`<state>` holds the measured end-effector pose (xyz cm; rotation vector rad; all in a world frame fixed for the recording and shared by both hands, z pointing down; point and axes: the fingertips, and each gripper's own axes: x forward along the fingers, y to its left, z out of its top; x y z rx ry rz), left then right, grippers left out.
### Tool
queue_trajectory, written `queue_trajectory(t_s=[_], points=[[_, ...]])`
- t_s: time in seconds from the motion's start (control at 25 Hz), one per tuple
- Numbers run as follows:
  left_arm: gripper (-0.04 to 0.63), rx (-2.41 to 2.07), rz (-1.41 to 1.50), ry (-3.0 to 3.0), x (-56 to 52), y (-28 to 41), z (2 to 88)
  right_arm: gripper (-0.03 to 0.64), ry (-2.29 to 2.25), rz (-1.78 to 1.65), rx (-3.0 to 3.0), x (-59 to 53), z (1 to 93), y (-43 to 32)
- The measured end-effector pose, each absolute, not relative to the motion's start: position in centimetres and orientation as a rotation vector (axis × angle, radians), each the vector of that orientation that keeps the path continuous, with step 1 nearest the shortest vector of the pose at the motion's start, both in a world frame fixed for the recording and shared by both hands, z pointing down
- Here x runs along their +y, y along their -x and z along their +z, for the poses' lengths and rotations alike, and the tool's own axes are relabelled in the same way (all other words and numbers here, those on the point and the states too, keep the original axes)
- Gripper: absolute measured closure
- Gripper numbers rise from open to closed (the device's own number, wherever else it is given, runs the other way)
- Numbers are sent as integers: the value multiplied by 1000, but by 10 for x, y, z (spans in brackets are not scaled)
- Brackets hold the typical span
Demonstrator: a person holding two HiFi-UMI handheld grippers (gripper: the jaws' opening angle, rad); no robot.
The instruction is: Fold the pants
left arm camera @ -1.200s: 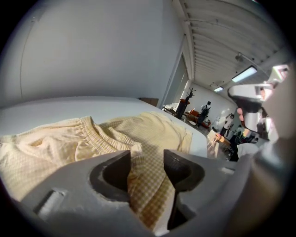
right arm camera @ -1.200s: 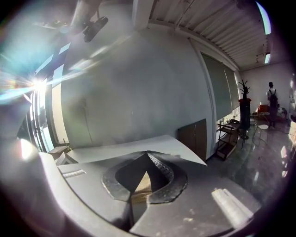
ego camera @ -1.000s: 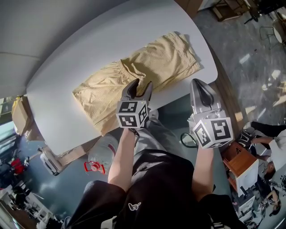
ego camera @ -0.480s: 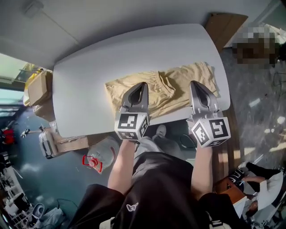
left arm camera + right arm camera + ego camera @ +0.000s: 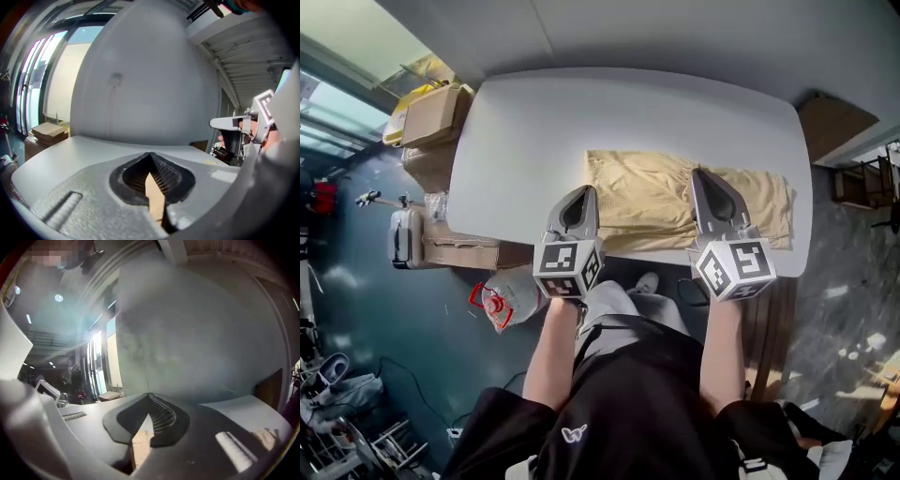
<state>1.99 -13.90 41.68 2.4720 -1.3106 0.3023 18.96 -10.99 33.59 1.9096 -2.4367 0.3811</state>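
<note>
— Looking for the pants [image 5: 647,192]?
— Right there, lying flat on the white table [image 5: 534,122]. Tan. Close to the near edge, more to the right side.
— And the left gripper [image 5: 584,192]?
— At the left end of the pants, by the near edge. Shut tight, with tips pressed together.
— Holding any cloth?
— Hard to tell. Only a thin bit of tan seen through the slit under the tips.
— And the right gripper [image 5: 701,175]?
— Over the pants too, past the middle, toward the right. Also shut, tips together. Through its slit, a bit of white table, then tan below.
— Pinching anything?
— Cannot tell that either.
— Pointing the same way?
— Yes, both away from the body, side by side, well apart, with a wide patch of pants between them.
— Anything else around?
— A brown box [image 5: 431,112] beside the left end of the table. Also a clear jug [image 5: 502,300] with a red top, down on the floor, just left of the left arm.
</note>
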Motion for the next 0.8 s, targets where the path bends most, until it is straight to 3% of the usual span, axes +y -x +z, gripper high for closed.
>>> queue_trajectory(t_s=[0.2, 0.28, 0.36, 0.8], points=[[591, -1369, 358, -2385, -133, 17, 433, 612, -1831, 400, -2497, -119, 341, -155], [468, -1332, 400, -2354, -129, 22, 446, 612, -1807, 403, -2506, -120, 342, -145], [393, -1283, 443, -2320, -121, 24, 462, 612, -1787, 412, -2510, -120, 345, -138], [370, -1130, 576, -2155, -91, 23, 553, 612, -1774, 512, -2424, -114, 386, -135]])
